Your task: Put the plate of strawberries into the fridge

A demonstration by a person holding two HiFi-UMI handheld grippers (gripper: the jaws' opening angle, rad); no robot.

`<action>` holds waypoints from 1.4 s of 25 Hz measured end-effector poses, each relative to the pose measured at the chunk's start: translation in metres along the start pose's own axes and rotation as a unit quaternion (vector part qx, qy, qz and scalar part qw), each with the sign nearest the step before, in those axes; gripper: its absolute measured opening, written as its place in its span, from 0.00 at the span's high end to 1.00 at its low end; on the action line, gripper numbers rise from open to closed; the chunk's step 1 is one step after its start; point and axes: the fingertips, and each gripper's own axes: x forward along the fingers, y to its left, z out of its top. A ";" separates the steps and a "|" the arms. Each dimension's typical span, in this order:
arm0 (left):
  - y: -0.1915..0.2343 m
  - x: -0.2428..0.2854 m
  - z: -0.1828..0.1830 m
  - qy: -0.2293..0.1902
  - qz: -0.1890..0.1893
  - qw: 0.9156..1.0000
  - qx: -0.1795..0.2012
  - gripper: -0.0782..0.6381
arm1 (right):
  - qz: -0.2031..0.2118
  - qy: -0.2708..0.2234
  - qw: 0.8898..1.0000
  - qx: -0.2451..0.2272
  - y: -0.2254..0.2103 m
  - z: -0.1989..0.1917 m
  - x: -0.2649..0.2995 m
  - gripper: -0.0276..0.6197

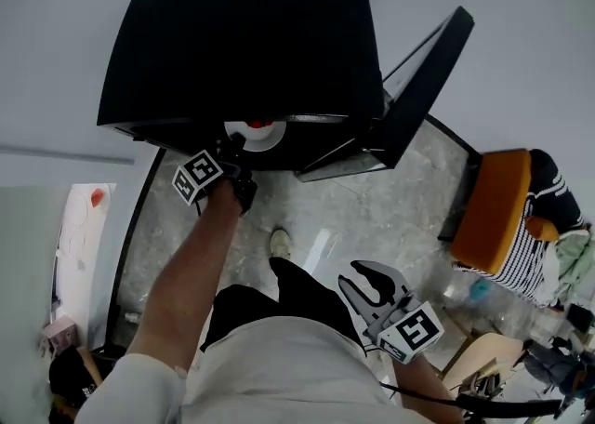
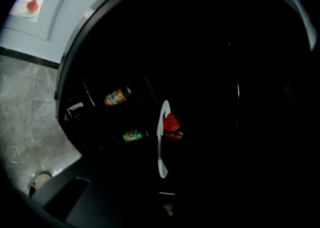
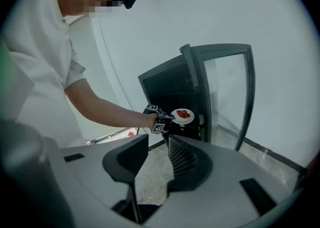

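Note:
A white plate (image 1: 271, 138) with red strawberries (image 1: 258, 123) is held level at the mouth of the black fridge (image 1: 242, 32), under its top edge. My left gripper (image 1: 237, 145) is shut on the plate's near rim. In the left gripper view the plate (image 2: 160, 139) shows edge-on against the dark interior, with a strawberry (image 2: 171, 122) on it; the jaws there are lost in shadow. The fridge's glass door (image 1: 423, 87) stands open to the right. My right gripper (image 1: 372, 279) hangs low by my hip, open and holding nothing. From the right gripper view (image 3: 159, 144), the plate (image 3: 183, 117) sits in front of the fridge opening.
Two drink cans (image 2: 117, 96) (image 2: 134, 134) lie inside the fridge on the left. An orange chair (image 1: 493, 208) and a seated person in a striped shirt (image 1: 536, 227) are at the right. Grey marble floor (image 1: 372, 218) lies between me and the fridge.

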 end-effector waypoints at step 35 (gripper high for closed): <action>0.005 -0.028 -0.003 0.043 0.122 0.956 0.262 0.69 | 0.034 0.014 0.999 -0.029 0.017 0.002 0.024 0.77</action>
